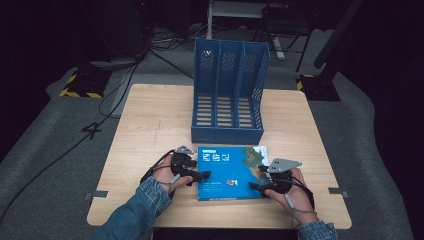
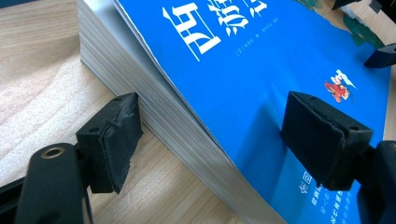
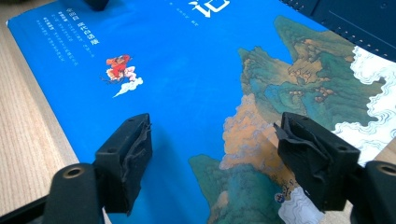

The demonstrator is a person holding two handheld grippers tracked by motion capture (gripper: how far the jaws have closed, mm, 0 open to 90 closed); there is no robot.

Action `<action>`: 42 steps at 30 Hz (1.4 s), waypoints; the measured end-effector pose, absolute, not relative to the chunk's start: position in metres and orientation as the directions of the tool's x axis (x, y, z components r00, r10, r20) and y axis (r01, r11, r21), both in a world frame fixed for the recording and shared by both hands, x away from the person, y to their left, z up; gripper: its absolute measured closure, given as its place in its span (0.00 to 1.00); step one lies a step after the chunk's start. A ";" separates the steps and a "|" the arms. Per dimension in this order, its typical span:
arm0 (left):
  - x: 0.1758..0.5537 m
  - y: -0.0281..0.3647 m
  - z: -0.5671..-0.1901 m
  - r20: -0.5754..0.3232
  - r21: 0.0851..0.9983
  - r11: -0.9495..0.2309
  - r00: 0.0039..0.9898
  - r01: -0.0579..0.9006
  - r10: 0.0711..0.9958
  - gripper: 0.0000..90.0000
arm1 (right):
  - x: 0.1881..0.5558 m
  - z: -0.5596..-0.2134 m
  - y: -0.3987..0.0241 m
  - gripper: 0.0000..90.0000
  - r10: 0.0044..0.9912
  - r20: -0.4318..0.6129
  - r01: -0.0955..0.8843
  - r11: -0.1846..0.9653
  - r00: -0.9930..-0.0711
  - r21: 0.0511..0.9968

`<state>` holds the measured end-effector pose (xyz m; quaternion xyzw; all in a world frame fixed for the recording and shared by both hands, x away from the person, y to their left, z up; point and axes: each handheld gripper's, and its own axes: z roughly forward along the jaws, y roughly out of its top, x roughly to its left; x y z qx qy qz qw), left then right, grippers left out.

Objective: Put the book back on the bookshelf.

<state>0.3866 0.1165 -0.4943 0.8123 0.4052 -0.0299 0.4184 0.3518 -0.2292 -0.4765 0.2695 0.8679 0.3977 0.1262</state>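
Book [image 1: 231, 171] flat on worktop [image 1: 150, 120], just before blue file rack [image 1: 227, 90]. Left gripper [image 1: 201, 175] fingers [image 2: 112, 140] wide, straddling page edge, gripping nothing. Right gripper [image 1: 254, 185] fingers [image 3: 126, 154] half-spread above cover, empty. Step: lining up pickup, I'd judge. Next: clamp edge, stand book upright, slot into rack. Pale wood worktop; dark room, grey floor, cables.

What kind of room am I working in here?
Probably a lab or recording studio, not an office: a lone wooden table on grey floor covering, cables trailing across it, and dark equipment stands with hazard-striped bases behind.
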 end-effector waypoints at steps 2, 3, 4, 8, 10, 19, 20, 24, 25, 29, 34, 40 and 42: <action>0.387 0.117 -0.494 -0.386 0.658 -0.320 0.670 0.682 0.634 0.24 | 0.352 -0.478 -0.230 0.30 0.570 -0.004 0.365 0.532 -0.822 0.764; 0.386 0.118 -0.493 -0.386 0.655 -0.317 0.665 0.686 0.640 0.26 | 0.352 -0.478 -0.230 0.30 0.570 -0.003 0.362 0.527 -0.822 0.769; 0.386 0.118 -0.492 -0.385 0.655 -0.315 0.662 0.687 0.643 0.28 | 0.352 -0.479 -0.230 0.30 0.568 -0.001 0.359 0.522 -0.823 0.774; 0.385 0.117 -0.487 -0.337 0.673 -0.348 0.689 0.653 0.641 0.34 | 0.352 -0.479 -0.230 0.30 0.572 -0.003 0.358 0.518 -0.821 0.777; 0.384 0.118 -0.483 -0.315 0.681 -0.361 0.700 0.637 0.641 0.39 | 0.352 -0.480 -0.230 0.30 0.573 -0.001 0.359 0.514 -0.819 0.779; 0.382 0.121 -0.471 -0.258 0.724 -0.390 0.747 0.570 0.613 0.54 | 0.351 -0.482 -0.231 0.30 0.574 -0.003 0.349 0.502 -0.819 0.791; 0.381 0.121 -0.469 -0.255 0.725 -0.391 0.749 0.566 0.611 0.55 | 0.351 -0.482 -0.231 0.30 0.575 -0.002 0.348 0.499 -0.818 0.793; 0.379 0.120 -0.463 -0.218 0.746 -0.416 0.781 0.519 0.585 0.59 | 0.351 -0.483 -0.232 0.30 0.576 -0.002 0.347 0.496 -0.818 0.796; 0.379 0.119 -0.463 -0.205 0.748 -0.429 0.791 0.507 0.577 0.59 | 0.351 -0.483 -0.232 0.30 0.576 -0.002 0.347 0.494 -0.817 0.797; 0.380 0.119 -0.462 -0.207 0.752 -0.432 0.801 0.498 0.562 0.58 | 0.351 -0.484 -0.232 0.30 0.577 -0.004 0.343 0.490 -0.817 0.801; 0.385 0.122 -0.464 -0.287 0.745 -0.388 0.785 0.543 0.548 0.57 | 0.351 -0.484 -0.231 0.30 0.578 -0.003 0.340 0.485 -0.816 0.806; 0.379 0.115 -0.466 -0.345 0.715 -0.346 0.737 0.608 0.581 0.56 | 0.350 -0.485 -0.232 0.30 0.582 -0.003 0.338 0.477 -0.813 0.811; 0.380 0.117 -0.466 -0.365 0.704 -0.337 0.726 0.625 0.583 0.57 | 0.350 -0.486 -0.232 0.30 0.582 -0.002 0.337 0.474 -0.813 0.813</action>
